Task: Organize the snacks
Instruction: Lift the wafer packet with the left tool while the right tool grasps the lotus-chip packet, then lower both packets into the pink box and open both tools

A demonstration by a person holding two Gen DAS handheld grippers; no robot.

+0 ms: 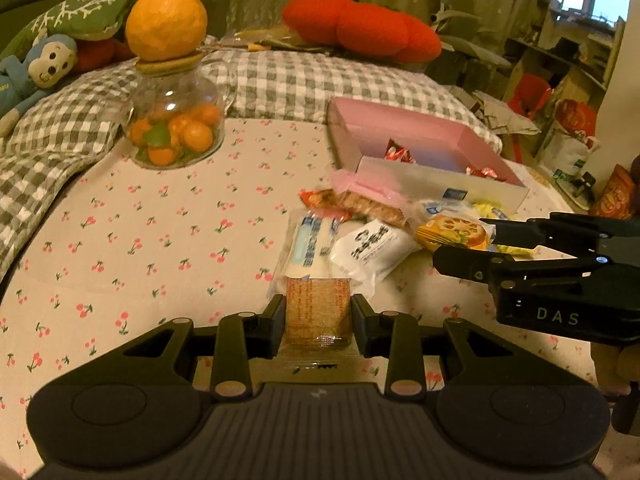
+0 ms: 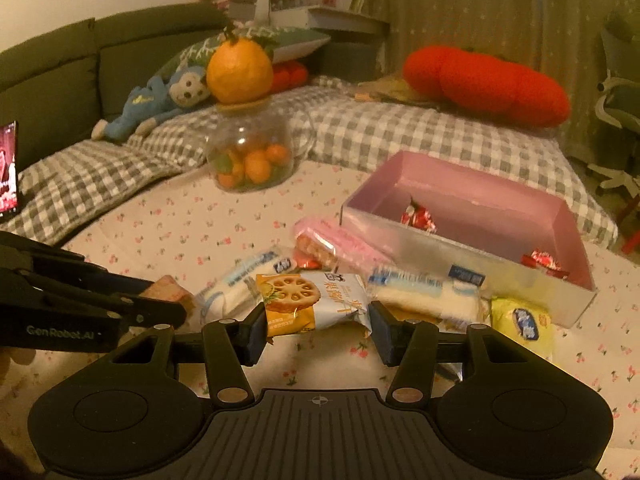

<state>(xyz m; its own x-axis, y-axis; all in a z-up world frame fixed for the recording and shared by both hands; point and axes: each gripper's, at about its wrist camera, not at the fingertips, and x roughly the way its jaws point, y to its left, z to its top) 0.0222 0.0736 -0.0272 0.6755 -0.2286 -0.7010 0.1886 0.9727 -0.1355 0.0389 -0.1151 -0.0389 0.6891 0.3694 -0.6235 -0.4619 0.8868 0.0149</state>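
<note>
My left gripper (image 1: 318, 313) is shut on a brown cracker packet (image 1: 317, 312) just above the cherry-print cloth; the same packet shows in the right wrist view (image 2: 170, 287). My right gripper (image 2: 318, 330) is open around the orange lotus-print packet (image 2: 290, 304), its jaws on either side, apart from it; the packet also shows in the left wrist view (image 1: 454, 233). A pile of snack packets (image 1: 360, 236) lies in front of the pink box (image 2: 472, 184), which holds red candies (image 2: 418, 216).
A glass jar of small oranges (image 1: 176, 120) with a big orange on its lid stands at the back left. Checked bedding (image 1: 320, 80), a red pumpkin cushion (image 1: 360, 26) and a blue monkey toy (image 1: 32, 68) lie behind. A yellow packet (image 2: 522, 326) lies right.
</note>
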